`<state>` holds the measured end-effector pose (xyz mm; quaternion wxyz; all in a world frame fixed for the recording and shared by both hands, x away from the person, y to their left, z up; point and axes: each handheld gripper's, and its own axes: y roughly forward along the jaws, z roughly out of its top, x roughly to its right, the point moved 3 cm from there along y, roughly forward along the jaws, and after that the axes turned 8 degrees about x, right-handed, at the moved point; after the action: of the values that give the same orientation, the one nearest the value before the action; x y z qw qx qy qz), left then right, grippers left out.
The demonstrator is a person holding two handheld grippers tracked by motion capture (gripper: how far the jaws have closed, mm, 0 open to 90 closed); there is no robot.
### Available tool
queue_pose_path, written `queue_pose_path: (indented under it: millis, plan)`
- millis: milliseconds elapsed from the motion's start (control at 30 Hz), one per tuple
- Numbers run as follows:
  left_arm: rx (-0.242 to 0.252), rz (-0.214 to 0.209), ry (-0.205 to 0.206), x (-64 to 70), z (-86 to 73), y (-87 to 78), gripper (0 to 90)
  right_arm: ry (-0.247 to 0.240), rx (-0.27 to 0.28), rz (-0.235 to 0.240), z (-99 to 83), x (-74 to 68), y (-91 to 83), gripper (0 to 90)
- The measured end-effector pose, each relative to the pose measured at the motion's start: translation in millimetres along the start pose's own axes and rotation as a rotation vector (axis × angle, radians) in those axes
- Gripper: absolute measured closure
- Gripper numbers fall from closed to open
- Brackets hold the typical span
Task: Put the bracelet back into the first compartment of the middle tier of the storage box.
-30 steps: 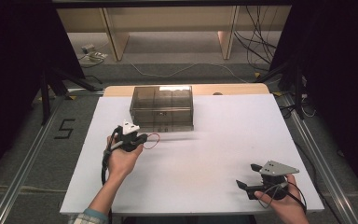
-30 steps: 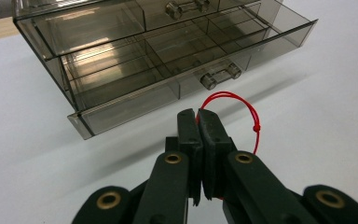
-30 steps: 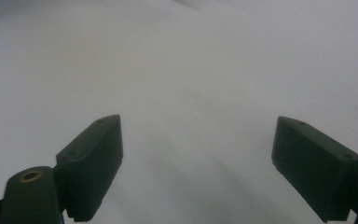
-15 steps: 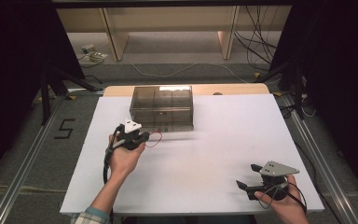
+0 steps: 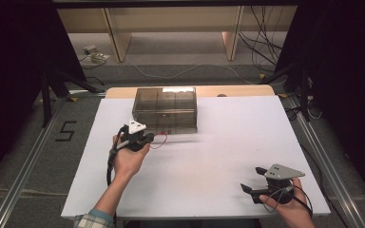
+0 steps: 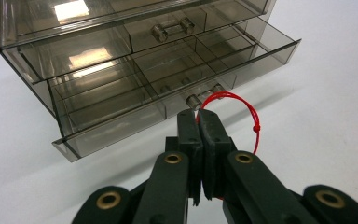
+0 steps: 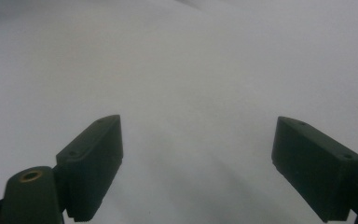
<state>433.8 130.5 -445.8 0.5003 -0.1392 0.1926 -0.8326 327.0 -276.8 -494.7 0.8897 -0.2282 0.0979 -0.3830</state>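
A dark room with shelving and loose cables on the floor surrounds a white tabletop [image 5: 209, 166], which is bare across most of its area. Toward the far edge, left of centre, sits a smoky clear drawer box [image 5: 165, 107]. Its bottom drawer [image 6: 168, 88] is pulled partway out, and the divided compartments that can be seen look empty.

The left tongs [image 6: 199, 122] are closed on a red string loop [image 6: 247, 109] that runs to the small handle [image 6: 205, 93] of that drawer. The right tongs [image 5: 250, 187] are wide open and hold nothing, low over the near right corner, well apart from the box.

The main risk is in the pull — the box looks light and nothing steadies it, so a tug on the string may drag or tip the whole box toward the near edge instead of sliding the drawer. A pull off to one side could jam the drawer in its tracks, and the thin string could slip out of the closed pads or come off the handle. Pulled too far, the drawer may drop free.

There is plenty of open tabletop between box and near edge for a straight pull, and the right side is clear — room for the right tongs to come across and brace the box.
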Motion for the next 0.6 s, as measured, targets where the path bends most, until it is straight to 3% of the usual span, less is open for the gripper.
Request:
queue_pose_path:
  millis: [600]
  plan:
    - [0.004,-0.012,0.000,5.2,6.6,3.5,88.4,-0.001,-0.002,0.001,0.4,0.1,1.3,16.9]
